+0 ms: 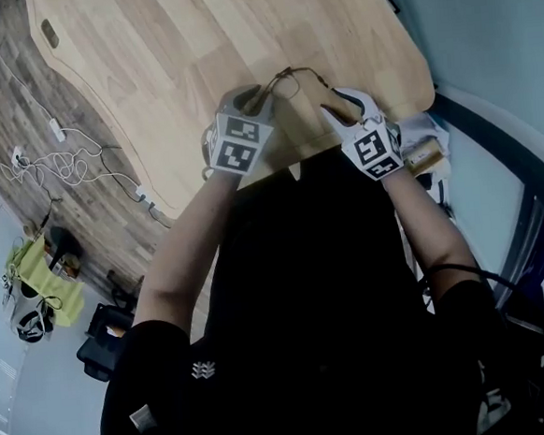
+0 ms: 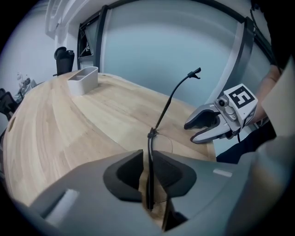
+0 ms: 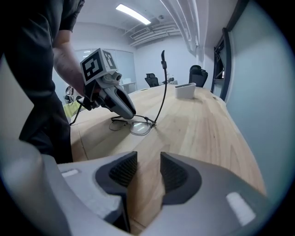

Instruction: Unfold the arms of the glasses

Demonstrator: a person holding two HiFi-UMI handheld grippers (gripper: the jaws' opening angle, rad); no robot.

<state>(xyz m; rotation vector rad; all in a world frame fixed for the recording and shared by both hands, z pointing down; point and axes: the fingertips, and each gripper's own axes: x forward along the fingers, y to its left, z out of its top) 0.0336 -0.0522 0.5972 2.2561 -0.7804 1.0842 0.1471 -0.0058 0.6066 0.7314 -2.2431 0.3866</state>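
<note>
My left gripper [image 1: 255,97] clamps the glasses [image 3: 132,126] lying at the near edge of the table [image 1: 192,40], one arm [image 3: 163,78] sticking up; my right gripper [image 1: 337,113] hovers to their right, jaws parted, holding nothing

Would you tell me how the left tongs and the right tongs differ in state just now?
The left tongs are closed on the frame of the glasses; the right tongs stand apart with only bare table between them. The left tongs touch the glasses, while the right tongs sit clear of them. Both are low over the wooden table, near its edge.
</note>
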